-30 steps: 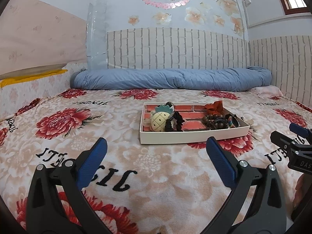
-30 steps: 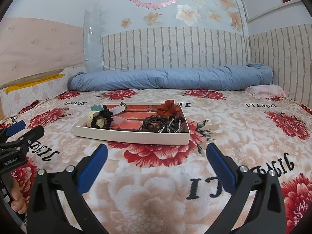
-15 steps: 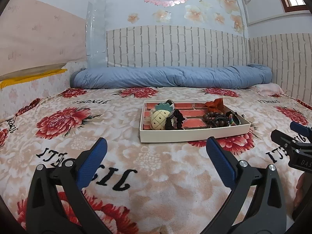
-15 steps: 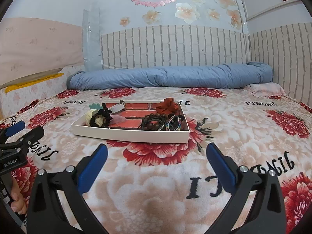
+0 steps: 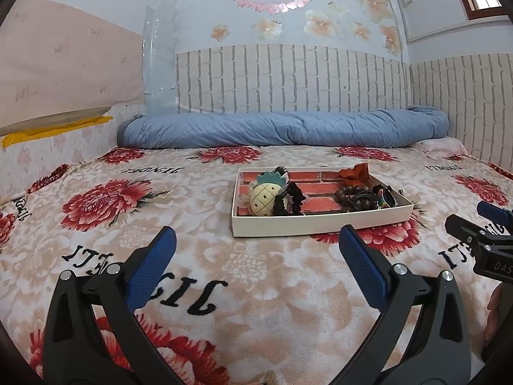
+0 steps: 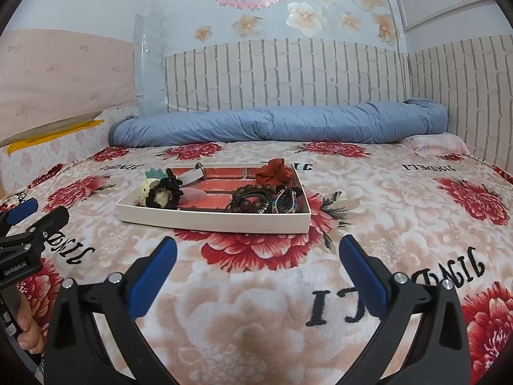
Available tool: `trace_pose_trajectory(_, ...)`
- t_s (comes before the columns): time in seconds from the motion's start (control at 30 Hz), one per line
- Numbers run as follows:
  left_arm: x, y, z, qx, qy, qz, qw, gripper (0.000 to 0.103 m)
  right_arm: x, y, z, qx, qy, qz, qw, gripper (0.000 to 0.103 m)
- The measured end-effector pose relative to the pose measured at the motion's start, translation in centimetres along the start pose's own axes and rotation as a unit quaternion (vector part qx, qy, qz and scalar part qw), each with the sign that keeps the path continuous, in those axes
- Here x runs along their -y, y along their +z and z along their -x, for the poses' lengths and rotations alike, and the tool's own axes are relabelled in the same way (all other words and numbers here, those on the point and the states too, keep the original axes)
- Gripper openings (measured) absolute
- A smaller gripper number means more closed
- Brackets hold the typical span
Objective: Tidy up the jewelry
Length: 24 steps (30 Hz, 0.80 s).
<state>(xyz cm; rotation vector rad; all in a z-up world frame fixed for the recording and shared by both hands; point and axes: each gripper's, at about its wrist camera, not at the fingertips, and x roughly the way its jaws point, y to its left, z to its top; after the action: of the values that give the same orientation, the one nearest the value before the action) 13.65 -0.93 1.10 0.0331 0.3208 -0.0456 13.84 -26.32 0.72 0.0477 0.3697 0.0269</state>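
Observation:
A shallow white tray (image 5: 320, 223) with a red brick-pattern floor lies on the floral bed (image 5: 198, 276); it also shows in the right wrist view (image 6: 211, 219). It holds a pineapple-shaped item (image 5: 261, 197), a black scrunchie (image 5: 290, 200), a red-brown scrunchie (image 5: 354, 173), dark bead bracelets (image 5: 351, 197) and a hair claw (image 6: 285, 197). My left gripper (image 5: 256, 247) is open and empty, short of the tray. My right gripper (image 6: 256, 253) is open and empty, also short of the tray.
A rolled blue duvet (image 5: 282, 128) lies along the brick-pattern wall behind the tray. A pink pillow (image 6: 439, 142) lies at the far right. The right gripper shows at the left view's right edge (image 5: 481, 237).
Both views have shifted slightly; the tray sits a little lower and nearer in frame. Both grippers stay open and empty.

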Motion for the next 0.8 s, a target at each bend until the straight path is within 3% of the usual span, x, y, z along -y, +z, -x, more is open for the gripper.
trace_pose_trajectory(0.8, 0.09, -0.03, 0.23, 0.005, -0.008, -0.001, 1.0000, 0.098, 0.05, -0.02, -0.05, -0.001, -0.001, 0.000, 1.000, 0.099)
